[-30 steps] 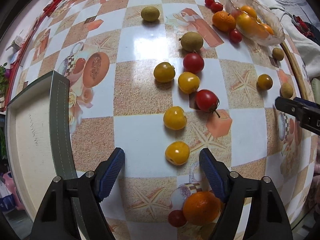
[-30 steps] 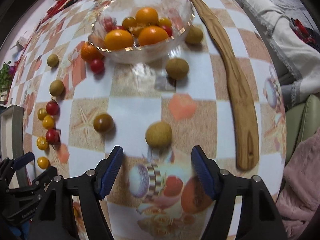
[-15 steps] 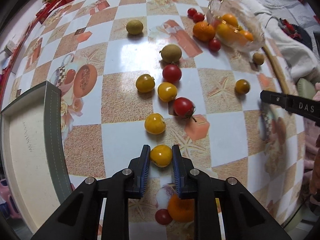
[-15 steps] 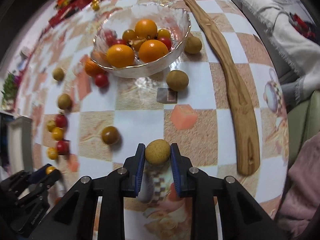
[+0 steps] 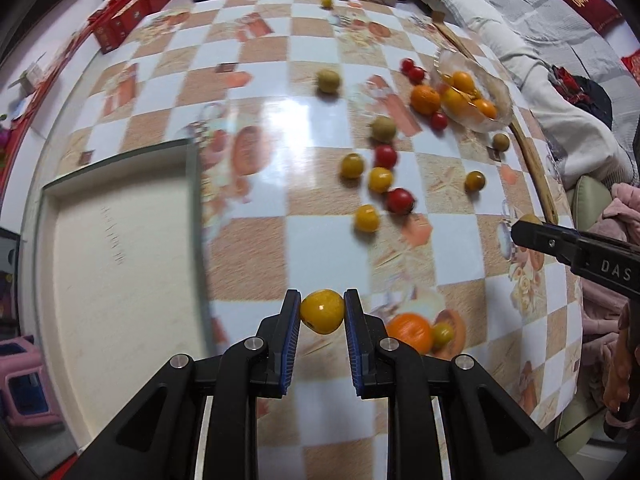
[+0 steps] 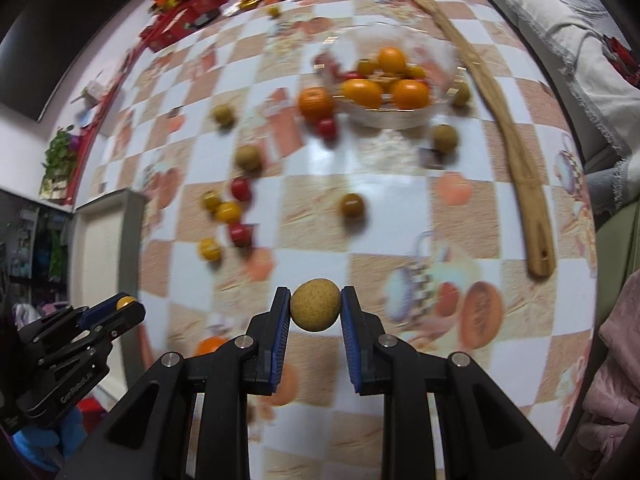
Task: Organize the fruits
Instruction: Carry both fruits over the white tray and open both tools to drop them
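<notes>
My left gripper is shut on a yellow tomato and holds it above the checkered table. My right gripper is shut on a round tan fruit, also lifted. A glass bowl with oranges and small tomatoes stands at the far side; it also shows in the left wrist view. Several yellow and red tomatoes and tan fruits lie loose on the table. An orange lies under the left gripper. The right gripper shows at the right edge of the left wrist view.
A pale tray with a dark rim lies at the table's left. A long wooden spatula lies along the right edge. Red boxes and packets crowd the far end. Bedding lies beyond the right edge.
Both grippers have lifted and pulled back with their fruits held. The table and bowl now look farther away and blurred from motion.
</notes>
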Tool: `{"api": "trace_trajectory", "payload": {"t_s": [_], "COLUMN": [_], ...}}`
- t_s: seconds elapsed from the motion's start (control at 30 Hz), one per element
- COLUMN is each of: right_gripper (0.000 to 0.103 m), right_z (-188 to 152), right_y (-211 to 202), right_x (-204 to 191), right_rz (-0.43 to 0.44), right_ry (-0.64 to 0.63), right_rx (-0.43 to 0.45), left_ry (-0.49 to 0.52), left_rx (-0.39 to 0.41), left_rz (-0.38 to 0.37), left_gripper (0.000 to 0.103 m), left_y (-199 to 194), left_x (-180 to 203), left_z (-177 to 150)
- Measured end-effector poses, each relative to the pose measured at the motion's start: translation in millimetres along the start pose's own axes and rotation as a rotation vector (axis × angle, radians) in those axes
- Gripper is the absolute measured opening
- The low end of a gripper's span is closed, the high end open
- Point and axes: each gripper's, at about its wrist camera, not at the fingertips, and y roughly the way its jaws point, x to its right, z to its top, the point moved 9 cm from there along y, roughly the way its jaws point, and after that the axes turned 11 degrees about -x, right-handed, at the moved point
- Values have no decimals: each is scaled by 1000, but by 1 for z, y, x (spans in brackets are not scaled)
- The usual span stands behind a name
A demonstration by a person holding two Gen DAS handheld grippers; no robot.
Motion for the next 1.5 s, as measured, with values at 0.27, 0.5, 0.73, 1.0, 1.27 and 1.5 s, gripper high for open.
{"api": "trace_trajectory", "payload": {"t_s": [0.27,0.5,0.73,1.0,1.27,1.5], "right_gripper": [27,27,27,28,50,84], "right_z": [2,17,30,43,37,41], "right_y": [4,24,67,114,136,139], "right_x": [-86,-172,-243,-262,-275,-293], "right_rz": [31,67,63,-23,-88,-29], "right_ry": [-116,-225,-309,-312,-366,-371], "right_rx": [-24,-55,-115,-184,-233,-249], "left_ry": [-116,-234,-264,-226,-188,-183], "left_rx": [37,21,-27,-38,-23,-37], "left_rz": [54,139,189,217,238,250], "left_gripper": [23,23,23,23,88,88], "left_y": [-26,-22,7,21,18,18], "left_x": [-90,-183,-231,-235,-226,-227], "left_z": [-20,-36,-51,-62,-68,-77]}}
